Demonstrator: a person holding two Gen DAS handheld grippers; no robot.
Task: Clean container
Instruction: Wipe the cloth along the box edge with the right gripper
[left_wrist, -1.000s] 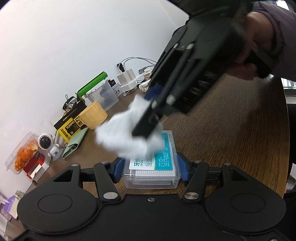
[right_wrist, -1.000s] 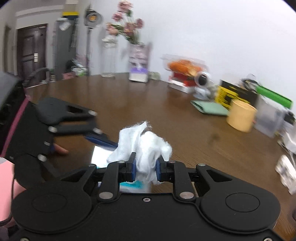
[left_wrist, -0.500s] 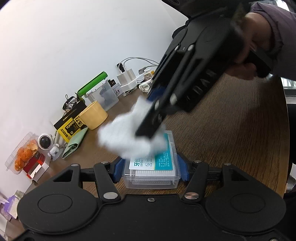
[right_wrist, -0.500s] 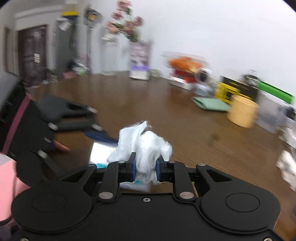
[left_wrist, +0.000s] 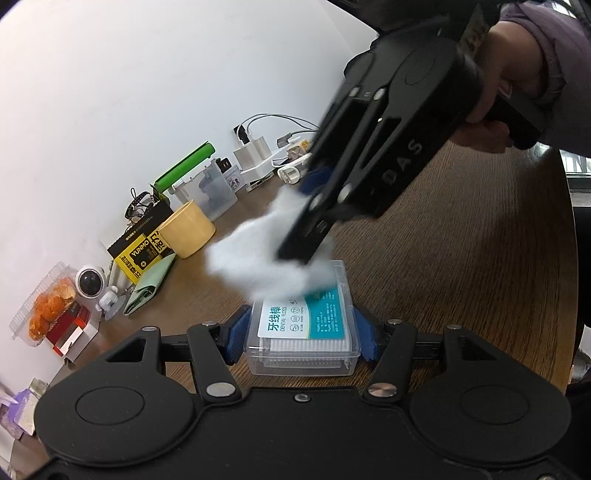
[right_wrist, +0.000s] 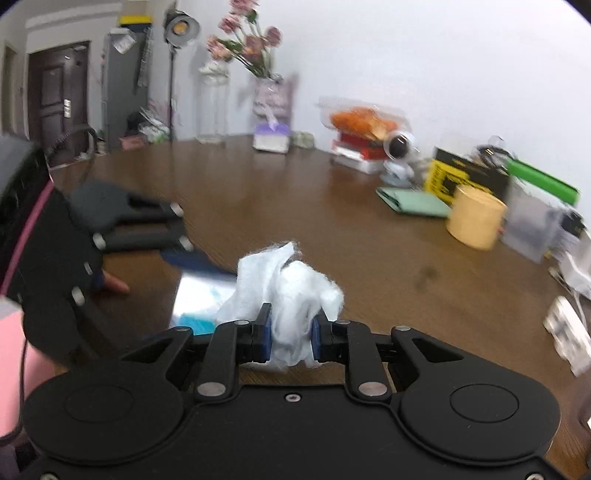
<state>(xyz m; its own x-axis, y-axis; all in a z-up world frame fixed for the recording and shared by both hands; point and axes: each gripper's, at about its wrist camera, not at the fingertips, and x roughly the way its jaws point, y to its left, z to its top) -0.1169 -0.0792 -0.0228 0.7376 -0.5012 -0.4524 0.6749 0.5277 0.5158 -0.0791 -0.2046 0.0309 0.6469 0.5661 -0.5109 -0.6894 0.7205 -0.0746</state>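
Wiping was under way at this moment, judging from how things lay. On the brown wooden table (left_wrist: 461, 258) sat the container (left_wrist: 303, 332), a small clear plastic box with a teal and white dental floss label on its lid, and the left gripper (left_wrist: 301, 336) was clamped on its two sides, the blue pads pressing the walls and pinning it in place. From above, the right gripper (right_wrist: 291, 334) was clenched on a crumpled white tissue (right_wrist: 291, 291) (a soft wad, blurred in the left view), and the wad lay against the far end of the lid, covering its back edge. A hand (left_wrist: 491, 99) in a dark sleeve held that tool at an angle above the box.

How far along the job was could only be guessed. The far part of the lid was under the tissue, while the near part with the label, the front wall and the sides showed bare; no dirt or smear could be made out on them either way. By that reading the lid was partly done, and the near half and the walls were probably left.

Along the wall stood a yellow cup (left_wrist: 188, 232) and a tub of oranges (left_wrist: 48, 306), well apart from the work.
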